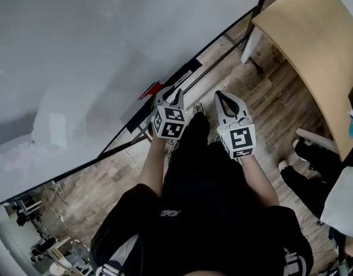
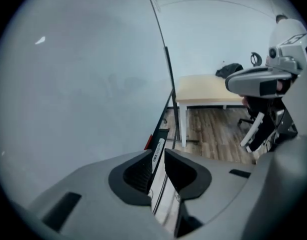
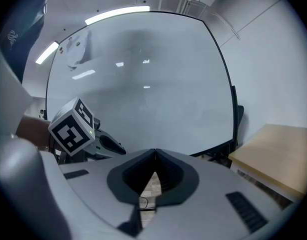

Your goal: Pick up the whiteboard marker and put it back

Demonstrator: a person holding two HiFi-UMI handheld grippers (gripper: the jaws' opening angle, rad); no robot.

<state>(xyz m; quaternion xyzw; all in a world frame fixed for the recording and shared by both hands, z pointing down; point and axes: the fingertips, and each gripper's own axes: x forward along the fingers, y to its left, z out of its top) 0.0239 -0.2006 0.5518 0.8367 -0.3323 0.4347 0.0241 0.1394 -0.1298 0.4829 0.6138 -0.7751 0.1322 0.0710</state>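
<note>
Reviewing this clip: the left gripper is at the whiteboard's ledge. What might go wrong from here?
1. The left gripper has its jaws apart, and the marker lies beyond them on the narrow ledge, ungripped; a nudge might roll it off.
2. The red piece sits right beside the marker and may get knocked.
3. The right gripper, shut and empty, hangs near the left one; they might bump.

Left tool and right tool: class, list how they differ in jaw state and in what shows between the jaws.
The left tool's jaws stand apart; the right tool's jaws meet at their tips. The left tool's gap frames the whiteboard marker; the right tool shows only floor below its tips. Both have the same grey body.
</note>
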